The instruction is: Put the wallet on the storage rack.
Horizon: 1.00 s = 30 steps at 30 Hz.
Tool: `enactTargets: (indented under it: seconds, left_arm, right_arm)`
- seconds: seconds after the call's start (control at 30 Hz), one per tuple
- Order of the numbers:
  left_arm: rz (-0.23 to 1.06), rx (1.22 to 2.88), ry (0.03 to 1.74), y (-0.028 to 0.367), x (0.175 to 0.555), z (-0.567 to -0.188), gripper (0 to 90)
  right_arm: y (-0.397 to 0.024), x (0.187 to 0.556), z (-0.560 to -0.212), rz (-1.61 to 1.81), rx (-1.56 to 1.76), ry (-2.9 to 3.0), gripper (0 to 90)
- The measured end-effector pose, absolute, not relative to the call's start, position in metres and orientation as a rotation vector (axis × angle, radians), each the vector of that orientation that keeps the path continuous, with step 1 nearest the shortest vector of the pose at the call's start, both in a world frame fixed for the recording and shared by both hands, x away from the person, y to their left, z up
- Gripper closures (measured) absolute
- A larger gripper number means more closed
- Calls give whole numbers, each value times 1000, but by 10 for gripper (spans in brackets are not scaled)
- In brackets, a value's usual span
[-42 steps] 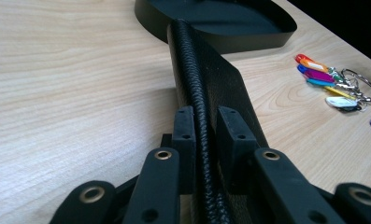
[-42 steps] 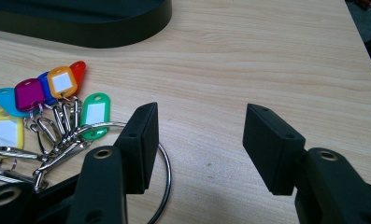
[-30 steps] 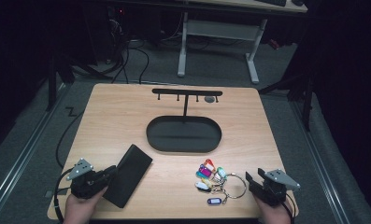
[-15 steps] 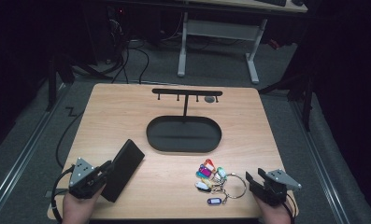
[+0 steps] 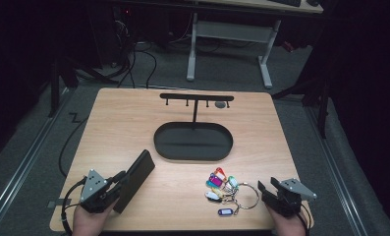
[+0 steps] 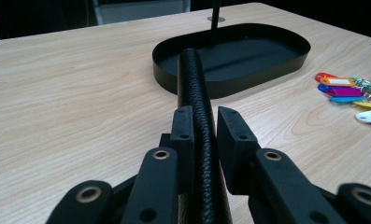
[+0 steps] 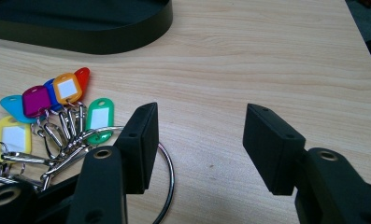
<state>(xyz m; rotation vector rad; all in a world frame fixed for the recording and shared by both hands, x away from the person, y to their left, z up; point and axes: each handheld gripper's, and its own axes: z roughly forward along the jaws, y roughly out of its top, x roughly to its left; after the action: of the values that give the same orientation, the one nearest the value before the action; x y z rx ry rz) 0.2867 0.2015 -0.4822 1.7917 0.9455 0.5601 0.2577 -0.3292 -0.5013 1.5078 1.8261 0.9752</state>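
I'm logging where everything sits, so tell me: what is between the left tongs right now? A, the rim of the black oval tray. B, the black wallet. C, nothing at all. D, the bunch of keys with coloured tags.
B: in the left gripper view the black wallet stands on edge between the left tongs, while the bunch of keys lies on the table and the tray sits apart, farther back.

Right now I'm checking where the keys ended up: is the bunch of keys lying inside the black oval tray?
No, the bunch of keys lies on the bare wooden table, in front of the black oval tray.
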Motion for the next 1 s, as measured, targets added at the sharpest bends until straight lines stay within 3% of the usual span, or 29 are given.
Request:
enactTargets:
  seconds: [0.63, 1.0]
  left_arm:
    - [519, 1840, 961, 198, 287, -490, 658]
    - [520, 1864, 980, 203, 282, -496, 637]
  right_arm:
    - [-329, 259, -500, 979, 1500, 1826, 458]
    - [-326, 262, -500, 984, 1488, 1839, 457]
